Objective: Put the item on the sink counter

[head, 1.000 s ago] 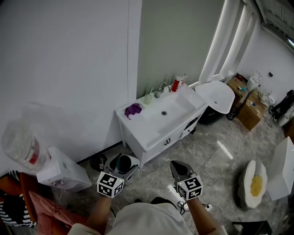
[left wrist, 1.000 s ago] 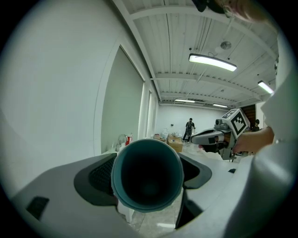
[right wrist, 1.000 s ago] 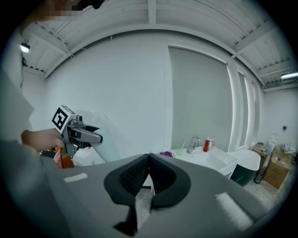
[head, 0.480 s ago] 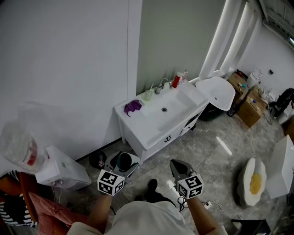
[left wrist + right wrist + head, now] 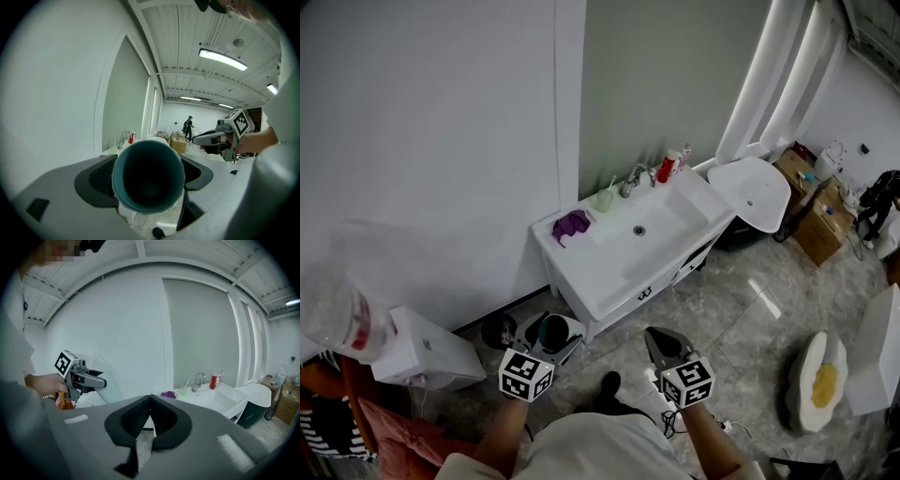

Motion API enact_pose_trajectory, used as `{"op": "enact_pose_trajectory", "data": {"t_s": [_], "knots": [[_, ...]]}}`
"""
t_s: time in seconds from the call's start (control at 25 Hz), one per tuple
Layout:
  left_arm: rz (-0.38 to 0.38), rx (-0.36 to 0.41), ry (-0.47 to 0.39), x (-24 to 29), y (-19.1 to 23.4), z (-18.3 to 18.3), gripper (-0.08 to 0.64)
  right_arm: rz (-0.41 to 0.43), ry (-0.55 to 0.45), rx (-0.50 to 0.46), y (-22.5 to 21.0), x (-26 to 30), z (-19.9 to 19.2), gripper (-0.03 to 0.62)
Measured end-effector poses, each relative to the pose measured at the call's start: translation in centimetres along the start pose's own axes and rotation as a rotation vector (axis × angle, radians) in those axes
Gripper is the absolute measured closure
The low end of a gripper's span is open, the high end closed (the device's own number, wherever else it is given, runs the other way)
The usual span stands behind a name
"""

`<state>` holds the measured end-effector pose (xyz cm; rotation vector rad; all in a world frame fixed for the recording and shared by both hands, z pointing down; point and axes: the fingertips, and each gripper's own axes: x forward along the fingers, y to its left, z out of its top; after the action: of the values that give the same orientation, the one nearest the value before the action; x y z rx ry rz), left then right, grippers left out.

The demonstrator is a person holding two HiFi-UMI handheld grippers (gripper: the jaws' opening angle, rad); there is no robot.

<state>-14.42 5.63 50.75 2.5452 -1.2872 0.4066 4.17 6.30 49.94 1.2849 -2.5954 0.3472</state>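
My left gripper [image 5: 546, 335] is shut on a teal cup [image 5: 551, 332], held sideways so that its dark mouth [image 5: 148, 176] faces the left gripper view's camera between the two black pads. My right gripper [image 5: 661, 343] is shut with nothing in it; its pads [image 5: 140, 416] meet at the tips. Both grippers hang over the floor in front of the white sink counter [image 5: 609, 267], apart from it. The counter has a basin with a drain [image 5: 639, 230] and a tap [image 5: 633, 176]. The same counter [image 5: 216, 398] shows at the right of the right gripper view.
On the counter lie a purple cloth [image 5: 572, 225], a pale green cup [image 5: 604, 199] and a red bottle [image 5: 664, 169]. A white box [image 5: 427, 352] stands on the floor at the left. A round white tub [image 5: 754, 192] sits right of the counter. A person [image 5: 188, 127] stands far off.
The sink counter has shifted slightly in the head view as I moved; a dark shoe now shows below, between the grippers. Both grippers keep the same state.
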Motion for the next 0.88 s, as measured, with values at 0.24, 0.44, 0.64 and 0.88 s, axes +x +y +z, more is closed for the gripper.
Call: {"op": "enact_pose_trajectory", "data": {"t_s": [0.24,0.44,0.64,0.88], "knots": [[0.024,-0.001,0.019,4.0,0.9,1.4,0.175,0.027,0.004,0.025,-4.1,2.7,0.4,0.581],[0.059,0.015,0.029,7.0,1.6,3.1,0.173,0.064,-0.006,0.034,-7.2,4.7,1.0,0.581],[0.096,0.013,0.044,10.0,2.2,3.7,0.173,0.082,-0.029,0.056,-10.8,6.2,1.4,0.581],[0.125,-0.006,0.053,13.1,2.7,3.8,0.173,0.096,-0.015,0.068,-14.1,7.4,0.9,0.581]]}}
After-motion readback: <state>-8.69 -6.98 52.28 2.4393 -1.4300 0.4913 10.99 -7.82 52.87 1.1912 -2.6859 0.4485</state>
